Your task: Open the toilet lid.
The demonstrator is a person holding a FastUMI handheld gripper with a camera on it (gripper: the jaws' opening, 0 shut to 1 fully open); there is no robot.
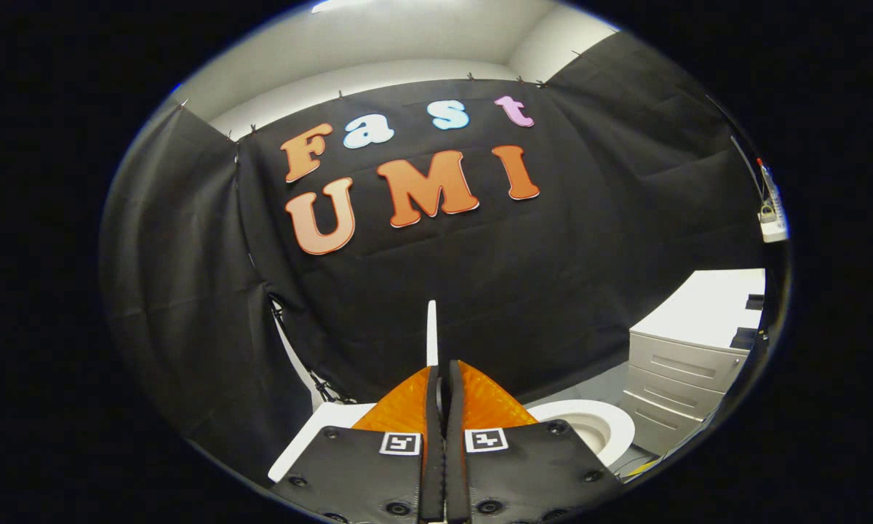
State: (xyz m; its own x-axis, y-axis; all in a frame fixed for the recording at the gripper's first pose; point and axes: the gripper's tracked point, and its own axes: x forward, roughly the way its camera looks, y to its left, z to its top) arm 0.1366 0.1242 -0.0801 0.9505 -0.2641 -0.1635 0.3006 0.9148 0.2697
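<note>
The toilet lid (431, 331) stands raised and edge-on, a thin white strip rising straight up out of the gap between the fingers (407, 407), its top edge well clear against the black cloth wall (553, 276). The gripper (440, 389) has its two fingers drawn almost together, with the lid's lower part running down between them; they look to be pinched on it, though the contact itself is hidden behind the tips, so I can't be sure both press. Just to the right of the fingers the toilet seat (611, 418) and open bowl lie uncovered below. To the left, a flat white surface (313, 433), probably the tank top, sits close under the finger bases. Further right, beyond the bowl, a white drawer cabinet (676, 378) stands near, leaving a narrow strip of floor (596, 386) between. The cloth wall hangs close behind, and above the lid there is free room up to the pale ceiling (422, 36).
</note>
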